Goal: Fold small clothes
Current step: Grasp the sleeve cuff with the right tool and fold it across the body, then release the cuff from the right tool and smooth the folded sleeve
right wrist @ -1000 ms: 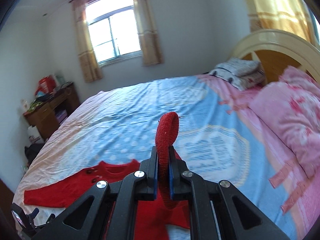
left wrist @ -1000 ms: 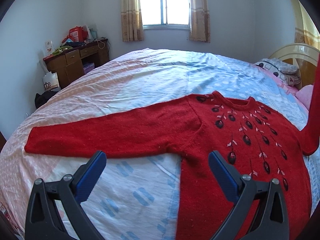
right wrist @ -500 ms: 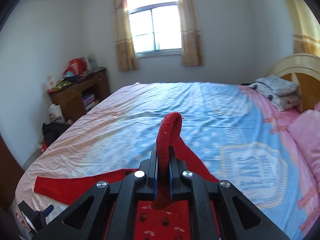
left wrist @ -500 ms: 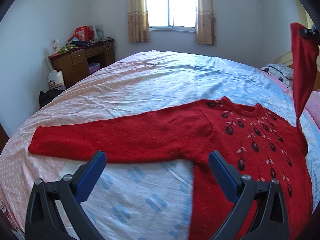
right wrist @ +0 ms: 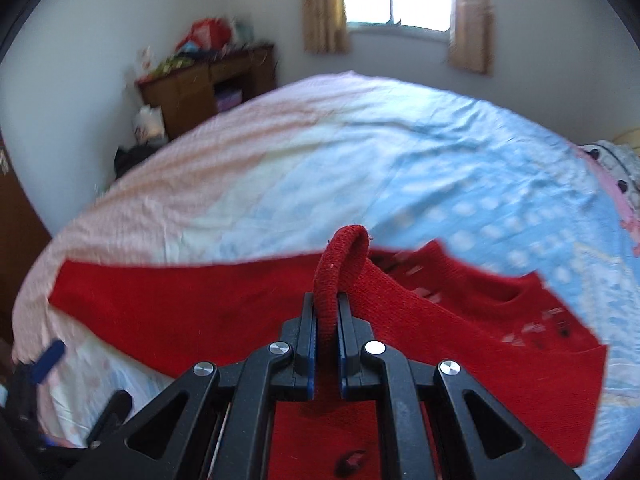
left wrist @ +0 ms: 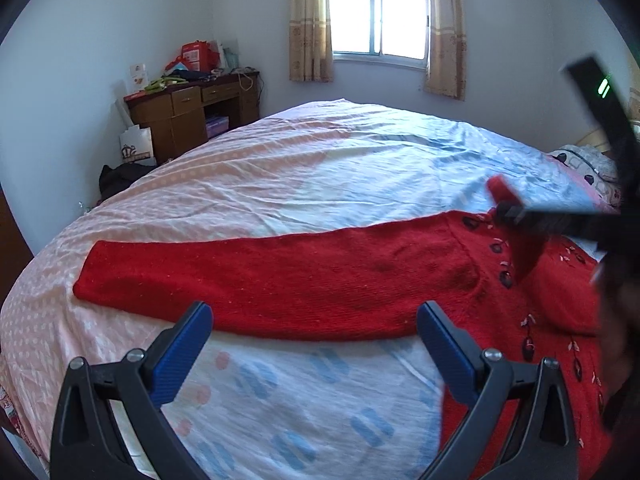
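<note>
A small red knitted sweater (left wrist: 552,292) with dark embroidered flowers lies flat on the bed. Its left sleeve (left wrist: 260,276) stretches out to the left. My left gripper (left wrist: 314,336) is open and empty, hovering just in front of that sleeve's lower edge. My right gripper (right wrist: 325,312) is shut on the cuff of the right sleeve (right wrist: 340,264) and holds it over the sweater's chest, the sleeve folded across the body. The right gripper also shows in the left wrist view (left wrist: 504,210), above the neckline.
The bed (left wrist: 320,168) has a pink and blue patterned sheet. A wooden desk (left wrist: 192,108) with clutter stands by the far left wall. A window (left wrist: 378,8) with curtains is at the back. Pillows (left wrist: 588,164) lie at the far right.
My right gripper has carried the right sleeve's cuff leftward and down over the sweater's chest. My left gripper has shifted left and closer to the left sleeve.
</note>
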`<state>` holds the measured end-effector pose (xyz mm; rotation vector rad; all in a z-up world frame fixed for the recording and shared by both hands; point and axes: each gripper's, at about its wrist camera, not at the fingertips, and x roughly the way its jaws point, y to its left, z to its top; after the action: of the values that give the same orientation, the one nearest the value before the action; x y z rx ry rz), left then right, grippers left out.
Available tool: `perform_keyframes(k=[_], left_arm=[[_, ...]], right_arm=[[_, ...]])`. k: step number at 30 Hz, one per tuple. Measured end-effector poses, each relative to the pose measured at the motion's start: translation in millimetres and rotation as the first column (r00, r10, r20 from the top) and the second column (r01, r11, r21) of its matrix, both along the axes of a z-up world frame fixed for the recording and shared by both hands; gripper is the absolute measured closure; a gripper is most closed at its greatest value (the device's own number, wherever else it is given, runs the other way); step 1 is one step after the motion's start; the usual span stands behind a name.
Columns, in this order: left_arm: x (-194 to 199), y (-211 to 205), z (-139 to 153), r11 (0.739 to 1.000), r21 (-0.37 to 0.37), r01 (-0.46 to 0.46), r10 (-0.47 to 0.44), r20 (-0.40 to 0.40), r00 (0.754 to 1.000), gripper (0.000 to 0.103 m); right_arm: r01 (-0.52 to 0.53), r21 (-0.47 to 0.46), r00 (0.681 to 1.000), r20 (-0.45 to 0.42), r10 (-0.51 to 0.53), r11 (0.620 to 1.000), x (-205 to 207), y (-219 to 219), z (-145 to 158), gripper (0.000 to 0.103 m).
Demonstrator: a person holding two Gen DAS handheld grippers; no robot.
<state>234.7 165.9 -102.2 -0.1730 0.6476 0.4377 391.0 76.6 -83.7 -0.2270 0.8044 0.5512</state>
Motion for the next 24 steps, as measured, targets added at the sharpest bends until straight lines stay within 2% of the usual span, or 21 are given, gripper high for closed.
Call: perform_keyframes(k=[5, 7, 8, 9, 14, 20, 24], left_arm=[[1, 5, -6, 1.0, -0.004, -0.009, 0.009, -0.014, 1.0, 0.0], [2, 4, -8, 1.0, -0.006, -0.004, 0.004, -0.02, 1.0, 0.0], [2, 3, -8, 1.0, -0.004, -0.001, 0.001, -0.02, 1.0, 0.0], [2, 2, -9, 1.0, 0.001, 0.0, 0.0, -0.018, 1.0, 0.0], [0, 1, -10, 1.0, 0.002, 0.003, -0.003, -0.023, 1.0, 0.0], [5, -12, -7, 0.999, 0.015, 0.035, -0.035, -0.019, 0.999, 0.0], [27, -29, -5, 0.995, 0.076, 0.069, -0.066, -0.034, 0.997, 0.0]], right_arm=[[-0.054, -0.045, 0.994, -0.095, 0.049, 0.998, 0, 20, -50, 0.093], [-0.06, -0.038, 0.991, -0.122, 0.055, 0.997, -3, 16, -59, 0.08], [-0.077, -0.011, 0.988, -0.137, 0.075, 0.997, -7, 11, -60, 0.066], [-0.098, 0.026, 0.985, -0.14, 0.101, 0.995, -15, 2, -56, 0.059], [-0.082, 0.016, 0.992, -0.09, 0.083, 0.997, -42, -54, -38, 0.058], [0.107, -0.059, 0.994, -0.003, -0.108, 0.992, -49, -168, -34, 0.058], [0.29, -0.127, 0.957, 0.062, -0.285, 0.948, -42, -235, -38, 0.058]])
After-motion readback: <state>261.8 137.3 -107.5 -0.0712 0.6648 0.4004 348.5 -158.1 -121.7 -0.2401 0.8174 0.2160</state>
